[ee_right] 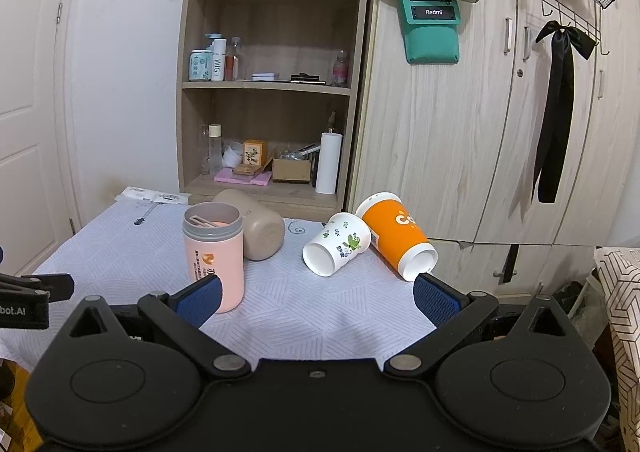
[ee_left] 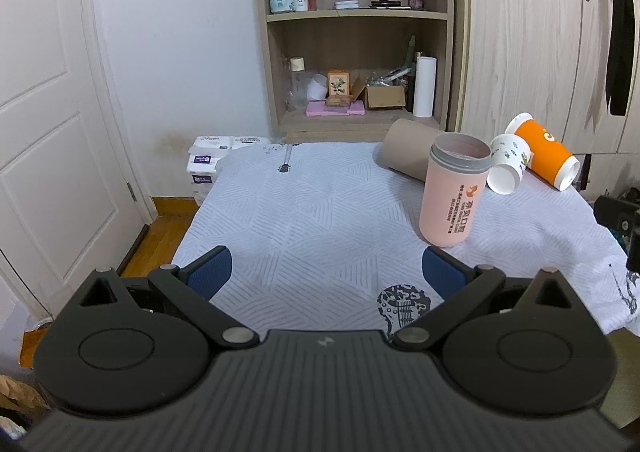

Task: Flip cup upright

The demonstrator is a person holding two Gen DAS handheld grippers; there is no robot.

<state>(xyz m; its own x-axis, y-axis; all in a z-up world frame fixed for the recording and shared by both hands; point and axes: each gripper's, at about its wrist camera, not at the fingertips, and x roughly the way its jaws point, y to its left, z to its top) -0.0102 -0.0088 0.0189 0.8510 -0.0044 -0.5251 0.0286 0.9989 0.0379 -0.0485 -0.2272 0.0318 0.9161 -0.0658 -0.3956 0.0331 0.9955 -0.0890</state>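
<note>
Cups are lying tipped on the white-clothed table [ee_right: 328,316]: a beige cup [ee_right: 260,230], a white leaf-printed cup [ee_right: 336,244] and an orange cup [ee_right: 396,238], while a pink cup [ee_right: 214,256] is standing upright. Orange lettering is partly hidden, reading only "C". Both the left hand-held gripper [ee_left: 326,272] and right hand-held gripper [ee_right: 316,298] are spreading wide, holding nothing.

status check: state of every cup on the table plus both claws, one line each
pink cup: upright, mouth up, no lid
beige cup: on its side behind the pink cup
white cup: on its side, mouth toward the camera
orange cup: on its side, mouth toward the camera, beside the white cup
left claw: open, holding nothing
right claw: open, holding nothing
</note>
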